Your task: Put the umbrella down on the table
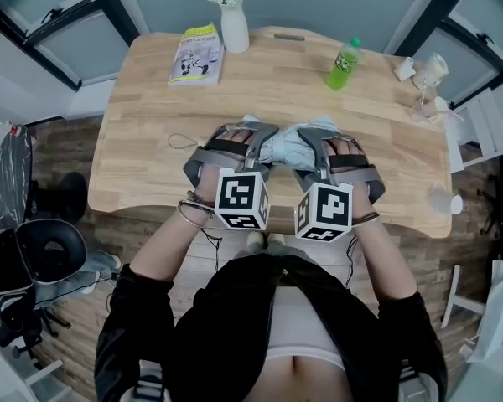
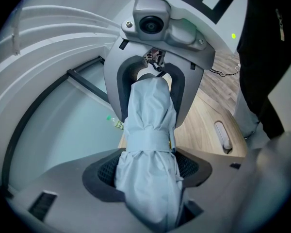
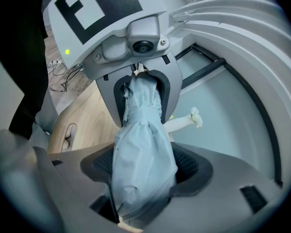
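A folded pale blue umbrella (image 1: 287,145) hangs crosswise between my two grippers, over the near part of the wooden table (image 1: 151,124). My left gripper (image 1: 239,145) is shut on its left end and my right gripper (image 1: 335,149) on its right end. In the left gripper view the umbrella (image 2: 150,144), with its strap wrapped round it, fills the gap of my left gripper (image 2: 148,171) and runs on into the right gripper (image 2: 153,89). In the right gripper view the umbrella (image 3: 143,154) is pressed between the pads of my right gripper (image 3: 143,171). Whether it touches the table is hidden.
At the table's far side lie a booklet (image 1: 197,54), a white vase with white flowers (image 1: 234,19) and a green bottle (image 1: 343,64). Glassware (image 1: 427,78) stands at the right edge, a cup (image 1: 448,201) at the near right. A thin cord (image 1: 184,141) lies left of the grippers.
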The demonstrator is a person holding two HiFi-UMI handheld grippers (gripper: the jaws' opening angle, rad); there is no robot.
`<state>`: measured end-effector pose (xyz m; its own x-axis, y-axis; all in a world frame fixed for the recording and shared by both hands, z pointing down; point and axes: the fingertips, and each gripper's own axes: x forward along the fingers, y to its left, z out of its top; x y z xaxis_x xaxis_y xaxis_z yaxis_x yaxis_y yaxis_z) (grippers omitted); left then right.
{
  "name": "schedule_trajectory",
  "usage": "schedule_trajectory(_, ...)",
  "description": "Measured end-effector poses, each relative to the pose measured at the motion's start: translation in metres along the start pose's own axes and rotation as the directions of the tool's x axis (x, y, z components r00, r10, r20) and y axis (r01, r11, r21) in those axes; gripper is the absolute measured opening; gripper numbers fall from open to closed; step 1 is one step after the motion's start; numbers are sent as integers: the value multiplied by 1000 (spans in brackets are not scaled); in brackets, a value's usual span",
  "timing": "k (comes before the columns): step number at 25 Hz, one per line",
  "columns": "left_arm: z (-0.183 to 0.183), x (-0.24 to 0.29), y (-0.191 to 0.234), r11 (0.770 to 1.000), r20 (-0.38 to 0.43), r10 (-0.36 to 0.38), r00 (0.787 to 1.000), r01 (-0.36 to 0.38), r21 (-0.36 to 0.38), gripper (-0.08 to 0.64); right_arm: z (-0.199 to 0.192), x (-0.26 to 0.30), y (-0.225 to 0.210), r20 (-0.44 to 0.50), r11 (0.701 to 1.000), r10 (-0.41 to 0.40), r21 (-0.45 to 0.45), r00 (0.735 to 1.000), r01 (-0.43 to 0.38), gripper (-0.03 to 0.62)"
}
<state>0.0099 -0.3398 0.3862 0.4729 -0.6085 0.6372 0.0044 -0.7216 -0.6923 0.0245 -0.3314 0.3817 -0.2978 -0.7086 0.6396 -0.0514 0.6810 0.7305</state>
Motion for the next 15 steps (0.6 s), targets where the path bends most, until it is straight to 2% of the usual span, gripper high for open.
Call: schedule_trajectory(15, -17, 30, -22, 998, 5, -56, 998, 56, -40, 295, -10, 31, 23, -16, 997, 73, 13, 997, -73, 327)
